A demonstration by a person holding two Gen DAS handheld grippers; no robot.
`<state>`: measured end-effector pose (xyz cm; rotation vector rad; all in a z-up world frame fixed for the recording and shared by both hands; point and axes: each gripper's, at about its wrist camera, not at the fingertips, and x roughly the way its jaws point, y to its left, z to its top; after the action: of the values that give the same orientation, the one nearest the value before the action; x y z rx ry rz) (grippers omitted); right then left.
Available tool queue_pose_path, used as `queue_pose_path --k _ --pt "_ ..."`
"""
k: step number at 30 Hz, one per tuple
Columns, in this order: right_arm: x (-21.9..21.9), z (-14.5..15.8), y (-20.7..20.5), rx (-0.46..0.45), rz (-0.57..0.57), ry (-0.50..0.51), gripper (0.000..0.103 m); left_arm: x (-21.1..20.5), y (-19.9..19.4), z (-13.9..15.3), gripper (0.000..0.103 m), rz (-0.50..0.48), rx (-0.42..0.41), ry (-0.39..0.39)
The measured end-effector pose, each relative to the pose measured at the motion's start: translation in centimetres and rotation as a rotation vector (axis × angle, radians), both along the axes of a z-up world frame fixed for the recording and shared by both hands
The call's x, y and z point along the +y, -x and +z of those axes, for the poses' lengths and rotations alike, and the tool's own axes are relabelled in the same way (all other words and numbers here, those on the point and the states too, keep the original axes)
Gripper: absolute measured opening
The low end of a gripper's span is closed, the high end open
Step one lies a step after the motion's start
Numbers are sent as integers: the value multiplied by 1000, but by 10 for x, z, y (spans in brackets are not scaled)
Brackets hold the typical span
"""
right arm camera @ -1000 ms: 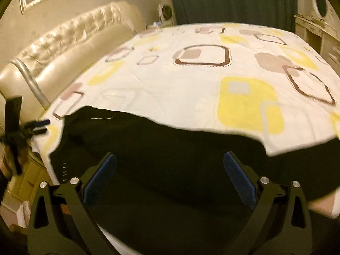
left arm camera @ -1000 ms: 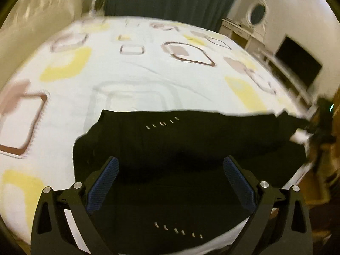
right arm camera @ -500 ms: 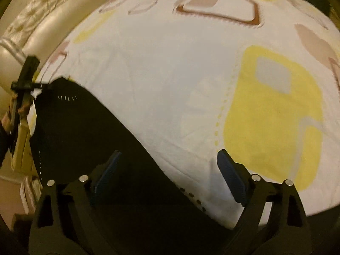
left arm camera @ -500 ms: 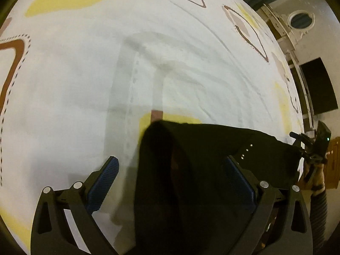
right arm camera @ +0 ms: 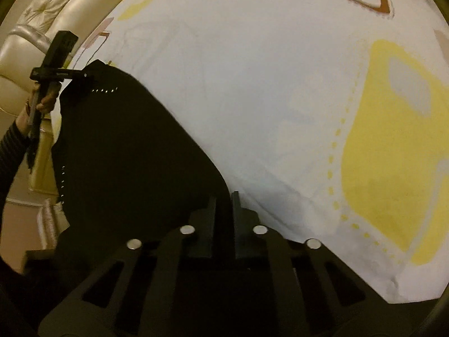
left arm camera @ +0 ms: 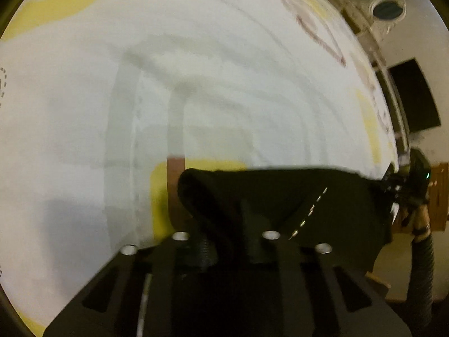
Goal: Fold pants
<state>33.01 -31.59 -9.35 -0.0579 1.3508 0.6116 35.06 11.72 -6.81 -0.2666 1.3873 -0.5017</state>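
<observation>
Black pants (left arm camera: 280, 196) lie on a bed with a white sheet. My left gripper (left arm camera: 227, 224) is shut on a bunched edge of the pants, low in the left wrist view. A row of small silver studs runs along the cloth. In the right wrist view the pants (right arm camera: 126, 154) spread to the left. My right gripper (right arm camera: 224, 205) is shut on their near edge. The left gripper also shows in the right wrist view (right arm camera: 84, 77), at the far corner of the pants. The right gripper also shows in the left wrist view (left arm camera: 390, 182).
The bed sheet (left arm camera: 224, 84) has yellow and brown square patterns. A cream tufted headboard (right arm camera: 42, 28) stands at the left of the right wrist view. A dark TV screen (left arm camera: 412, 95) and white dresser with a round mirror (left arm camera: 387, 8) are at the right beyond the bed.
Both grippers were open above the pants and have come down and shut on the cloth edges. The views now look close over the sheet.
</observation>
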Motion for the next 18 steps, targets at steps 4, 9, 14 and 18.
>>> queue_pose_path --k 4,9,14,18 --pt "-7 31 8 -183 -96 32 8 5 6 32 9 39 -152 69" --pt "10 57 46 -388 -133 106 8 14 28 68 9 81 -260 168" --pt "19 74 100 -533 -127 169 8 21 58 81 8 99 -307 210" --pt "40 80 142 -618 -98 219 8 30 86 94 8 101 -343 232"
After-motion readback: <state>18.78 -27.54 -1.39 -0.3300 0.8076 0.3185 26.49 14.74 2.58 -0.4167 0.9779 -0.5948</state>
